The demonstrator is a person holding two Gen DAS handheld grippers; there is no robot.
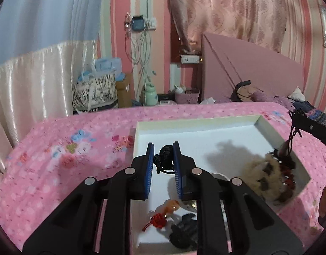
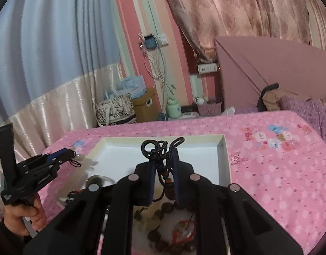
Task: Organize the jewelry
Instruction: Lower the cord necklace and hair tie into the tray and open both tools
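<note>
A shallow white tray (image 1: 197, 125) lies on the pink bedspread. My left gripper (image 1: 163, 148) hovers over its near left part, shut on a knotted black cord (image 1: 166, 156). Below it in the tray lie an orange pendant with a red knot (image 1: 167, 210) and a dark piece (image 1: 182, 231). A fluffy beige pom-pom with dark beads (image 1: 262, 174) sits at the tray's right side. My right gripper (image 2: 164, 157) is shut on a black braided cord necklace (image 2: 160, 147), its beads hanging between the fingers. The left gripper (image 2: 70, 154) shows at the tray's (image 2: 120, 155) left edge.
The pink floral bedspread (image 1: 67, 159) surrounds the tray. A hand (image 2: 24, 214) holds the left tool. Beyond the bed's far edge stand a patterned bag (image 1: 94, 93), a cardboard box, a green jar (image 1: 151, 94) and a pink basket (image 1: 187, 97). A pink headboard (image 1: 248, 68) rises at the right.
</note>
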